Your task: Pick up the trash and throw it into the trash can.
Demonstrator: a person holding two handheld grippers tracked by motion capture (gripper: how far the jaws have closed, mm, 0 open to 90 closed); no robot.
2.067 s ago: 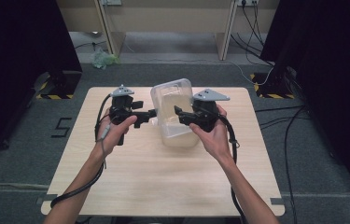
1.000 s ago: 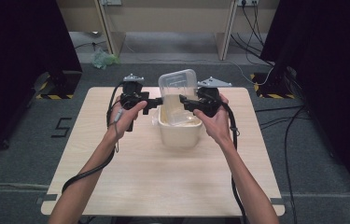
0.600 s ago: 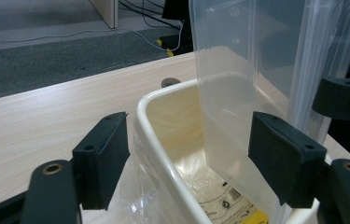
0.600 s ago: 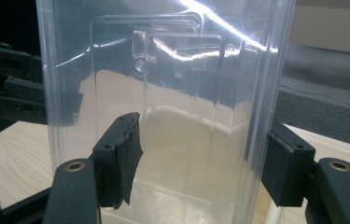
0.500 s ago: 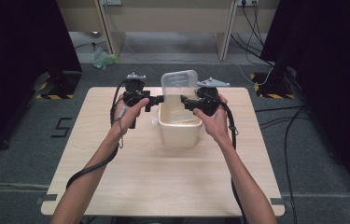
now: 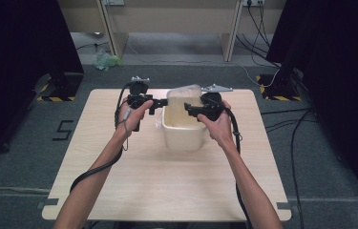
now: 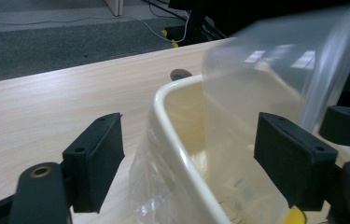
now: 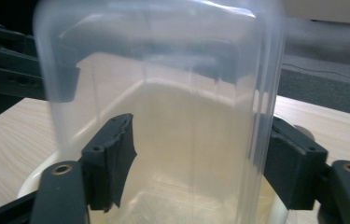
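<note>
A cream plastic bin [image 6: 181, 134] stands upright on the wooden table [image 6: 133, 191]. A clear plastic bag [image 6: 184, 92] sticks out of its far end and hangs down inside. My left gripper [image 6: 160, 103] is open at the bin's left rim. In the left gripper view the rim [image 7: 163, 109] and the bag [image 7: 256, 79] lie between the spread jaws of that gripper [image 7: 189, 121]. My right gripper [image 6: 189, 109] is open over the bin's right side. Its jaws [image 8: 200, 123] stand wide apart on either side of the bag [image 8: 163, 70].
The bin stands near the table's far middle, with bare tabletop on every side. A small round dark mark [image 7: 180, 73] shows on the table beyond the bin. Cables [image 6: 281, 124] run over the grey floor at the right, and a desk frame [image 6: 172, 28] stands behind.
The bag, which stood tall above the bin, now sits lower in it. Both grippers have come down closer to the bin's rim.
</note>
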